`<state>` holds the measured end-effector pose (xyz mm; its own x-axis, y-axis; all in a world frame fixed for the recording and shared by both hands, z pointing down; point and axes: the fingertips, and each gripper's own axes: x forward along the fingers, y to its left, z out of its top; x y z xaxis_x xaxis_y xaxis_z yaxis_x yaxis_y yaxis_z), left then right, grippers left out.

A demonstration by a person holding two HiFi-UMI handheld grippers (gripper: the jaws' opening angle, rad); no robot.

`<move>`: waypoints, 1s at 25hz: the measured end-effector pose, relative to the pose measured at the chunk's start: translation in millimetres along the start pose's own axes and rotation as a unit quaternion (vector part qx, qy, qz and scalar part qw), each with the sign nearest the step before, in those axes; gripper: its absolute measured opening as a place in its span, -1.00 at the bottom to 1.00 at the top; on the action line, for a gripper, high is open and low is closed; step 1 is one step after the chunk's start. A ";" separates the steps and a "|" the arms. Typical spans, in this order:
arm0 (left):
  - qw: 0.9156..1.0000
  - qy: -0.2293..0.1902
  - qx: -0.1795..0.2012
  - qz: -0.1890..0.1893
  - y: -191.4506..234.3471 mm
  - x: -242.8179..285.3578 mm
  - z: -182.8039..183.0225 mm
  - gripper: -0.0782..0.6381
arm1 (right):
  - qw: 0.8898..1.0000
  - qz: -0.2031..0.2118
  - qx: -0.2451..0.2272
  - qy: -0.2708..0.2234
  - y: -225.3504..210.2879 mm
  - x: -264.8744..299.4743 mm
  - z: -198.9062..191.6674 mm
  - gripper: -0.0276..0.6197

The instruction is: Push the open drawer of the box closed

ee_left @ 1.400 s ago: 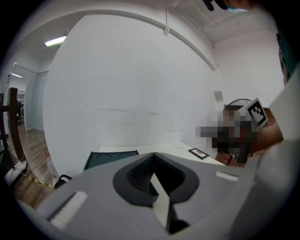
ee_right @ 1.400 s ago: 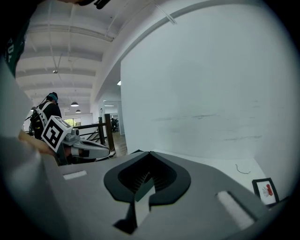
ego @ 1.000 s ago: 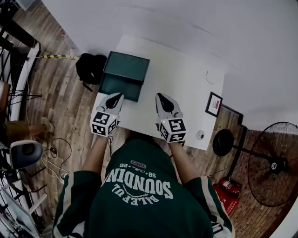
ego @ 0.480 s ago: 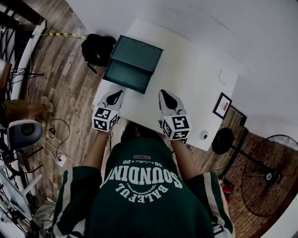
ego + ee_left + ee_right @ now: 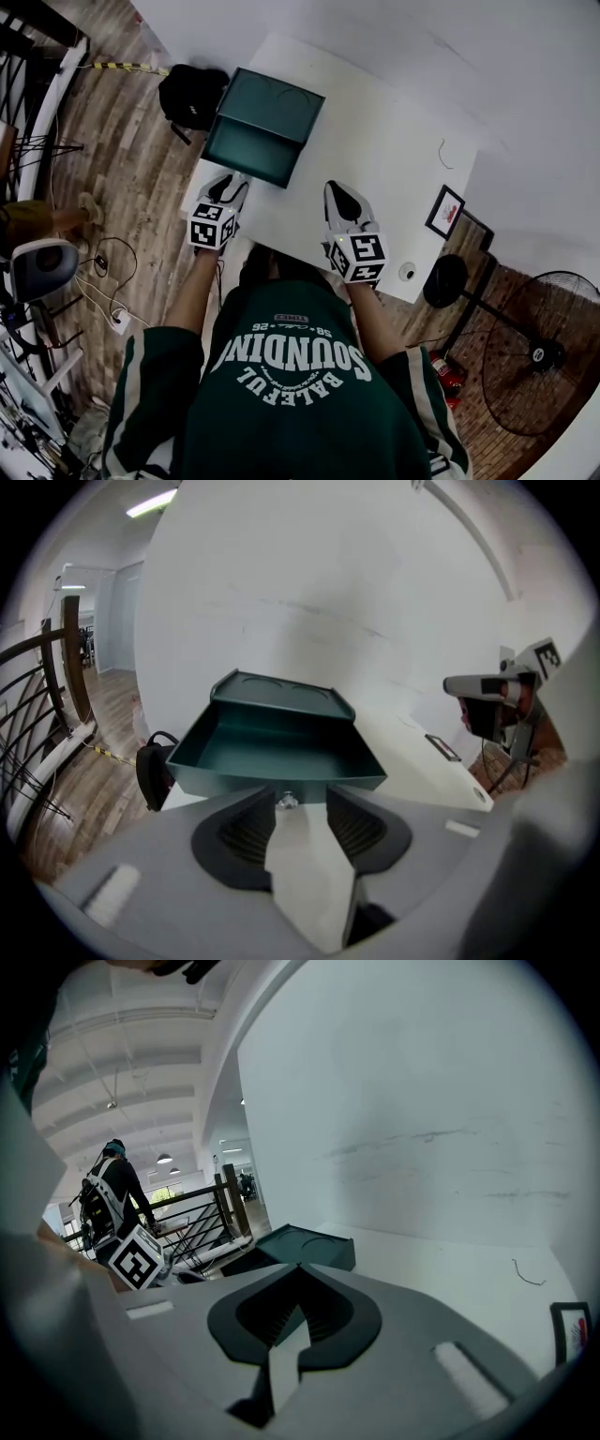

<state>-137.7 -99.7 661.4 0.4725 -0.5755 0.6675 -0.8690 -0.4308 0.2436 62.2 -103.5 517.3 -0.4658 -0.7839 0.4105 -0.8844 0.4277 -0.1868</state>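
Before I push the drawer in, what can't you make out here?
Knob on the drawer front: too small to see in the head view.
Drawer front, right gripper view: hidden behind the right gripper's own body.
Inside of the box: covered by its top in every view.
Framed picture: too small to read in the head view, cut off in the right gripper view.

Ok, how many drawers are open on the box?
1: the drawer sticks out of the box toward the left gripper, at the left edge of the table. The box's far sides are hidden.
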 end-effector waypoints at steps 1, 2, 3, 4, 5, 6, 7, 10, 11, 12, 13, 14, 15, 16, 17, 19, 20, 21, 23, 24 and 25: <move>1.000 0.007 -0.001 -0.001 0.1 3.1 -3.4 -0.27 | 1.000 -0.002 0.001 0.001 -1.4 -0.8 -0.4 -0.92; 1.000 0.013 -0.001 -0.001 0.3 6.1 -6.3 -0.27 | 1.000 -0.003 0.001 0.001 -3.0 -1.7 -0.8 -0.92; 1.000 0.018 0.000 0.000 0.8 8.9 -8.8 -0.27 | 1.000 -0.005 0.002 0.001 -4.7 -2.5 -1.1 -0.92; 1.000 0.023 0.000 0.002 1.8 11.6 -11.2 -0.27 | 1.000 -0.006 0.003 0.002 -6.2 -3.5 -1.4 -0.92; 1.000 0.028 -0.001 0.004 3.2 14.5 -13.4 -0.27 | 1.000 -0.007 0.003 0.002 -7.7 -4.4 -1.9 -0.92; 0.999 0.033 -0.002 0.006 4.9 17.6 -15.5 -0.28 | 1.000 -0.008 0.004 0.003 -9.2 -5.2 -2.8 -0.92; 0.999 0.037 -0.003 0.008 6.7 20.9 -17.5 -0.28 | 1.000 -0.010 0.005 0.004 -10.9 -5.9 -4.0 -0.92; 0.999 0.048 -0.001 0.014 12.3 29.8 -22.4 -0.28 | 1.000 -0.013 0.008 0.008 -16.3 -7.0 -8.0 -0.92; 0.999 0.050 0.000 0.017 14.2 31.7 -23.1 -0.28 | 1.000 -0.014 0.009 0.009 -17.9 -7.3 -9.0 -0.92; 0.998 0.051 0.001 0.020 15.8 33.2 -23.2 -0.28 | 1.000 -0.015 0.009 0.010 -19.3 -7.7 -9.9 -0.92; 0.998 0.052 0.001 0.022 16.9 34.4 -23.2 -0.28 | 1.000 -0.016 0.010 0.010 -20.6 -8.2 -10.6 -0.92; 0.998 0.052 -0.001 0.023 17.5 35.4 -23.2 -0.28 | 1.000 -0.017 0.011 0.011 -21.6 -8.8 -11.2 -0.92; 0.998 0.053 -0.002 0.024 17.5 36.4 -23.1 -0.28 | 1.000 -0.018 0.013 0.012 -22.5 -9.4 -11.5 -0.92; 0.998 0.054 -0.003 0.024 17.1 37.3 -23.0 -0.28 | 1.000 -0.018 0.014 0.013 -23.6 -10.2 -11.6 -0.92; 0.998 0.056 -0.004 0.025 16.5 38.3 -23.3 -0.28 | 1.000 -0.019 0.014 0.014 -24.8 -11.0 -11.7 -0.92; 0.998 0.060 -0.004 0.028 16.2 39.3 -24.5 -0.41 | 1.000 -0.021 0.015 0.014 -26.9 -12.5 -12.0 -0.92; 0.998 0.060 -0.004 0.029 16.6 39.2 -25.1 -0.41 | 1.000 -0.021 0.015 0.014 -27.2 -12.8 -12.3 -0.92; 0.998 0.059 -0.005 0.030 17.2 39.0 -25.6 -0.41 | 1.000 -0.022 0.015 0.014 -27.3 -12.9 -12.5 -0.92; 0.998 0.056 -0.007 0.029 17.8 38.2 -25.6 -0.41 | 1.000 -0.023 0.015 0.014 -27.4 -13.2 -12.2 -0.92; 0.998 0.055 -0.007 0.029 17.9 37.6 -25.4 -0.41 | 1.000 -0.023 0.015 0.014 -27.2 -13.5 -11.7 -0.92; 0.998 0.055 -0.007 0.029 17.8 36.9 -25.1 -0.41 | 1.000 -0.024 0.015 0.014 -27.0 -13.8 -11.3 -0.92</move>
<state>-139.4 -111.2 708.0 0.4030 -0.5190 0.7538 -0.8966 -0.3890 0.2115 92.8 -99.1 526.7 -0.4231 -0.7898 0.4440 -0.9060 0.3766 -0.1934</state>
